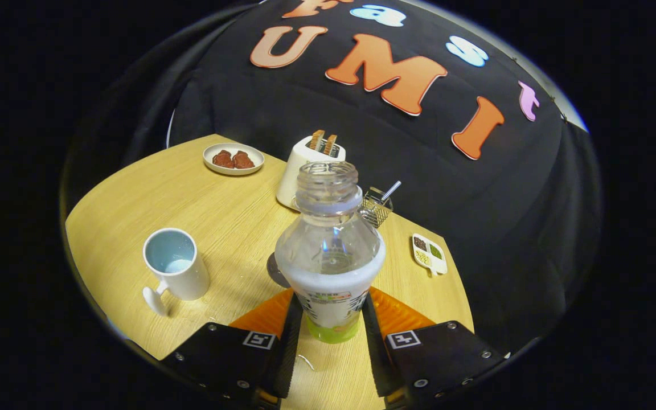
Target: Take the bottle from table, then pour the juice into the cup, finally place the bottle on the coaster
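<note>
Between its two fingers the tool (pixel 331 319) pinches an uncapped bottle (pixel 331 250) upright over the desk (pixel 220 216); a white cup (pixel 174 265) stands nearby

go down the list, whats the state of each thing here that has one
claw: shut on the bottle, fingers against its lower sides
bottle: uncapped, upright, white juice in it
cup: upright, a little pale liquid at the bottom
coaster: bare, partly hidden behind the bottle
toaster: two slices sticking up
plate: holds two brown pieces
seasoning dish: compartments filled
</note>
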Demonstrator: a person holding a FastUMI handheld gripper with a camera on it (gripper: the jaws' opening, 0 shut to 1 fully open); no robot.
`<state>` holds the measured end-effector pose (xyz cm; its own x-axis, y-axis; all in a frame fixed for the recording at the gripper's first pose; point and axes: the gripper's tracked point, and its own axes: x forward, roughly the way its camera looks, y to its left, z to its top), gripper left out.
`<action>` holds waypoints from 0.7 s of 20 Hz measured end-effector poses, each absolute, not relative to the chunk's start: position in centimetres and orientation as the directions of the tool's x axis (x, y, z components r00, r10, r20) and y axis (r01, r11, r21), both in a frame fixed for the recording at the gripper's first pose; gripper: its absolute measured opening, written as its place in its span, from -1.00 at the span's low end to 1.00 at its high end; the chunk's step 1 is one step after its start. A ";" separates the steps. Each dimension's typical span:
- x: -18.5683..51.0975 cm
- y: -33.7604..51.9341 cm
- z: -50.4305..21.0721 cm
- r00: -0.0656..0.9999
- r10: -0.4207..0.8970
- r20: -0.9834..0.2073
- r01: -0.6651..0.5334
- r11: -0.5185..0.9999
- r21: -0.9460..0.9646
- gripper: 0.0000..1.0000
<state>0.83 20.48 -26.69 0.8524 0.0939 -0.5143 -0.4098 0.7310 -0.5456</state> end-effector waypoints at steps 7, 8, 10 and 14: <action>0.3 23.7 -27.4 0.868 0.122 -0.482 -0.465 0.543 -0.699 0.13; 0.3 24.2 -27.3 0.871 0.129 -0.474 -0.467 0.515 -0.719 0.13; 0.3 24.6 -27.5 0.878 0.133 -0.459 -0.466 0.452 -0.761 0.13; 0.1 25.9 -27.8 0.887 0.155 -0.436 -0.462 0.337 -0.820 0.13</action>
